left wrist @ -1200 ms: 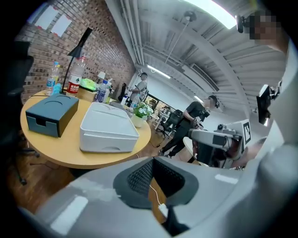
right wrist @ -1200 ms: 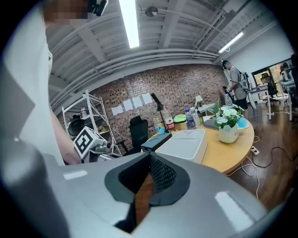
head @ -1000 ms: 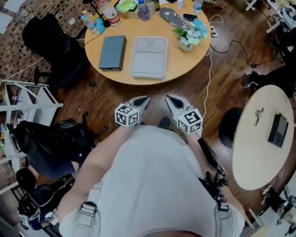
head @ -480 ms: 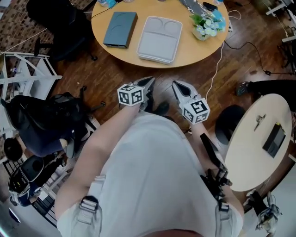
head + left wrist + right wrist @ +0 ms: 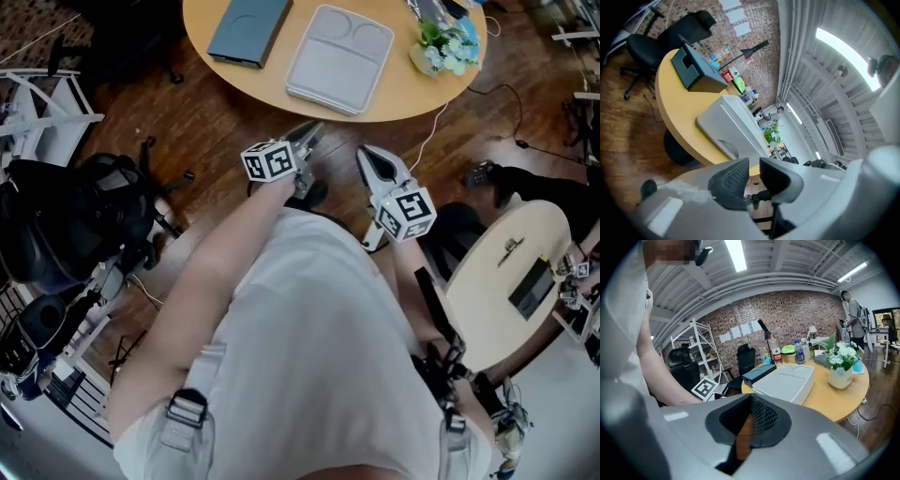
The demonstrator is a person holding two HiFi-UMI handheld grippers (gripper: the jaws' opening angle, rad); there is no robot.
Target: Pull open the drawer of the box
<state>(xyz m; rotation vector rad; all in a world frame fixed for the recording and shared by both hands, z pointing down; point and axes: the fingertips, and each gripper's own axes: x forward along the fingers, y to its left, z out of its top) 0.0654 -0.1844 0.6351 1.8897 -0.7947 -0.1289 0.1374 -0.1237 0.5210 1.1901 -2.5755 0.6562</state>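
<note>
A flat light grey box [image 5: 339, 58] lies on the round wooden table [image 5: 412, 94], with a dark blue-grey box [image 5: 249, 28] to its left. Both grippers hover over the floor just short of the table's near edge, touching nothing. My left gripper [image 5: 307, 136] points at the table; its jaws are opening, with a narrow gap and nothing between them. The left gripper view shows the grey box [image 5: 736, 131] and the dark box [image 5: 696, 70] beyond that gripper [image 5: 753, 176]. My right gripper [image 5: 367, 155] is shut and empty, and its own view [image 5: 751, 420] faces the grey box [image 5: 785, 380].
A vase of flowers [image 5: 448, 45] stands on the table's right side. To the left are a black chair with bags [image 5: 66, 225] and a white rack [image 5: 37, 122]. A second round table [image 5: 511, 281] stands at the right. A white cable [image 5: 441, 127] trails on the wooden floor.
Both grippers have come nearer to the table's edge, and the head view has swung so the table sits higher in the frame. Neither gripper has touched a box.
</note>
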